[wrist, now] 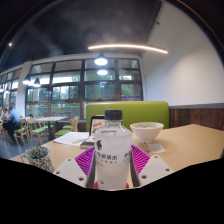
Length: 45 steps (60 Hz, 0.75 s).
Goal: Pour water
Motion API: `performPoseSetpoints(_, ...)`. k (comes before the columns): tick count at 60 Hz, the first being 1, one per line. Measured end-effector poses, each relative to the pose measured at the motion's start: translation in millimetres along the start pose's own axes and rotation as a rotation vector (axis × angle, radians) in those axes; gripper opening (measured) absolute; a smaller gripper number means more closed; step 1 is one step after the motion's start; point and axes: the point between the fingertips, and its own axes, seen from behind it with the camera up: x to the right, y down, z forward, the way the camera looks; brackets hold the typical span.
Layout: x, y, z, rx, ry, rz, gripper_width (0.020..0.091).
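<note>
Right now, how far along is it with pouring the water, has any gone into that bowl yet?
Done: the water bottle is picked up, and the gripper holds it upright with both fingers pressed on its label. In hand: carrying it, cap still on top. Left: the bowl sits beyond the fingers on the wooden table, and the bottle is not yet tilted. Whether the bowl holds any water cannot be seen from here.

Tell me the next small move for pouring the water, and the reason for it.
Probably carry the bottle toward the bowl before tipping it. The bottle stands upright between the gripper fingers, pads against its sides, apparently gripped, while the bowl sits on the table beyond the fingers, off to one side. Whether the cap is off is unclear.
</note>
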Motion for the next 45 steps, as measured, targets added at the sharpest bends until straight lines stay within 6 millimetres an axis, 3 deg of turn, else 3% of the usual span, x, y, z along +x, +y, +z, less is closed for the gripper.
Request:
performPoseSetpoints(6, 15.5, -3.4, -22.8, -0.001, -0.004, -0.003, 0.0575)
performPoseSetpoints(8, 23.1, -6.2, -36.7, -0.001, -0.001, 0.000, 0.0646)
performPoseSetpoints(9, 21.4, -5.8, -32.0, -0.001, -0.001, -0.002, 0.0670)
performPoseSetpoints(14, 30.8, -9.3, -52.3, -0.003, -0.021, -0.003, 0.0851)
performPoseSetpoints(17, 42.0, -14.1, -70.9, -0.002, -0.031, -0.001, 0.0849)
performPoseSetpoints(18, 34.3, -12.2, -61.1, -0.002, -0.031, -0.003, 0.0845)
performPoseSetpoints(23, 52.7, -18.3, -82.6, -0.002, -0.029, -0.003, 0.0844)
performPoseSetpoints(24, 46.9, -17.0, -78.1, -0.002, -0.029, -0.004, 0.0842)
performPoseSetpoints(31, 70.6, -25.9, -104.0, -0.002, -0.021, -0.004, 0.0845)
performPoseSetpoints(32, 64.1, -23.7, -100.7, -0.002, -0.020, -0.004, 0.0843)
performPoseSetpoints(45, 97.9, -36.5, -141.3, -0.001, 0.004, -0.002, 0.0843)
